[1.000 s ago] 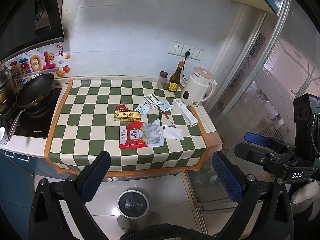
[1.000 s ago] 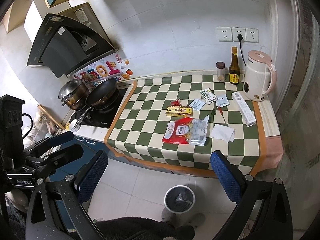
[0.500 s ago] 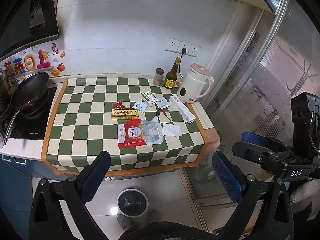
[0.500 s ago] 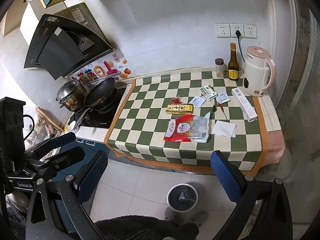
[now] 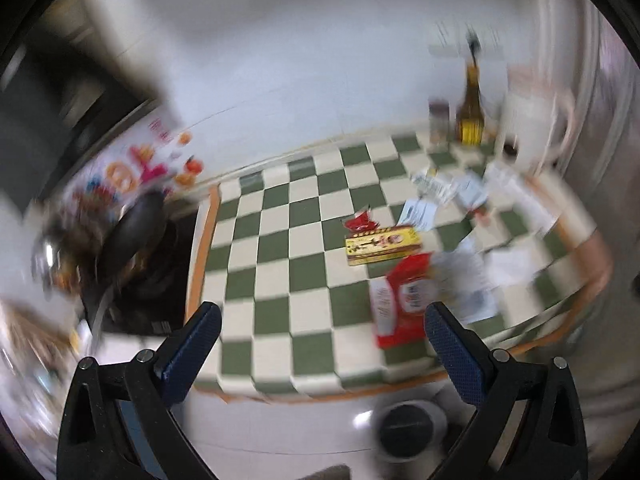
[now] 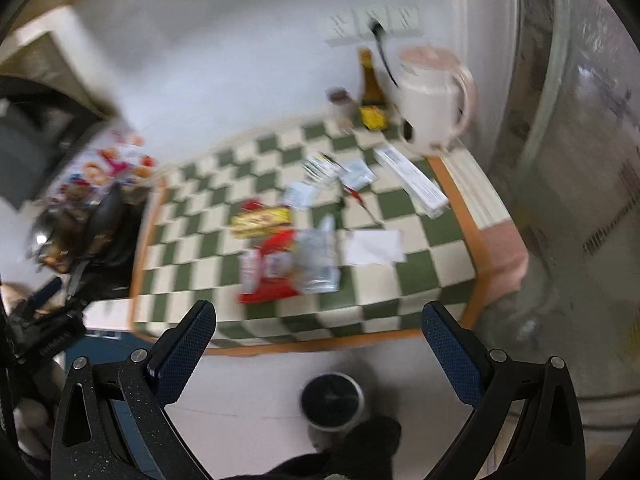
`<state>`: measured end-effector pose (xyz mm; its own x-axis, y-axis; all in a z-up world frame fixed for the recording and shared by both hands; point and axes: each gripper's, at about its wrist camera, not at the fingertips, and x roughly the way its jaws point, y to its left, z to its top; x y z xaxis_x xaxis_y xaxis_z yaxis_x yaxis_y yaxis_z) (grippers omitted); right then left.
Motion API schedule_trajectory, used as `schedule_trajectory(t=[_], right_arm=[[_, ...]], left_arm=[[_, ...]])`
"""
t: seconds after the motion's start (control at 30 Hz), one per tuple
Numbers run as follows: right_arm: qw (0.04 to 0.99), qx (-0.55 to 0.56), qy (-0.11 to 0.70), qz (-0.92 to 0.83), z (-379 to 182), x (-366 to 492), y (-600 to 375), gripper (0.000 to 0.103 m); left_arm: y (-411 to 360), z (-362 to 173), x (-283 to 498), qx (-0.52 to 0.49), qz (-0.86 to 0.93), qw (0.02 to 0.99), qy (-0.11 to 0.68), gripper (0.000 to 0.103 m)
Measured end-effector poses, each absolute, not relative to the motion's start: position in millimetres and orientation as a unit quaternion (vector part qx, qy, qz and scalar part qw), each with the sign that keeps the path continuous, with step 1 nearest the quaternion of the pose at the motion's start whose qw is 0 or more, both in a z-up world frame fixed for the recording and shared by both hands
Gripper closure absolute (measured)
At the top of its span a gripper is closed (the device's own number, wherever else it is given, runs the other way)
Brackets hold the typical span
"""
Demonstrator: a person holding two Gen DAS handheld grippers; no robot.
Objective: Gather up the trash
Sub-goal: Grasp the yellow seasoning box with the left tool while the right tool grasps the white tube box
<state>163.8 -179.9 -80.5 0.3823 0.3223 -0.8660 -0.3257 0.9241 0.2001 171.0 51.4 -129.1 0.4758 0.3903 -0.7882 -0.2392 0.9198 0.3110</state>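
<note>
Both views have gone blurred with motion, and the checkered counter [image 5: 280, 240] now fills far more of each than it did 0.5 s ago, so both tools have swung in toward the litter. The left gripper [image 5: 320, 344] has also turned leftward: the pans [image 5: 136, 236] sit larger at 9 o'clock, and the right tool no longer shows at its edge.

Neither tool holds anything. In each view the 2 blue pads stand wide apart with only counter and floor between them, and the right gripper [image 6: 320, 340] is just as open.

The trash lies loose on the counter, untouched:
- a red and clear snack bag [image 5: 416, 300] nearest the front edge, at about 2 o'clock from the left tool's gap
- a yellow box [image 5: 384, 246] just behind it, with a small red wrapper [image 5: 360, 222] touching its far side
- a white napkin [image 6: 374, 246] beside the bag, at 1 o'clock in the right view
- several small sachets [image 6: 340, 172] and a long white box [image 6: 412, 182] toward the kettle [image 6: 432, 108]

The bin [image 6: 332, 402] stands on the floor below the counter's front edge, at 6 o'clock in both views. My judgement: this is the approach, nothing has been collected yet, and the snack bag is the nearest first pick.
</note>
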Motion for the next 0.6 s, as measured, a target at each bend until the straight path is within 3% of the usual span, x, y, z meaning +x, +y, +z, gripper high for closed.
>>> schedule_trajectory(t=[0.13,0.27,0.6], right_arm=[[0.815,-0.04,0.555,0.162,-137.5,256.0,-182.3,0.0],[0.787,-0.063,0.598,0.135,-204.4,345.9,-180.6,0.0],[0.747,-0.112,0.646,0.11,-309.5,474.9,-159.5,0.0]], left_arm=[[45.4,-197.7,260.9,0.211,0.146,0.809,0.529,0.0],[46.0,-268.0,327.3,0.273,0.074,0.749,0.6,0.0],[59.9,-373.7,391.8,0.357,-0.009,0.635,0.685,0.0]])
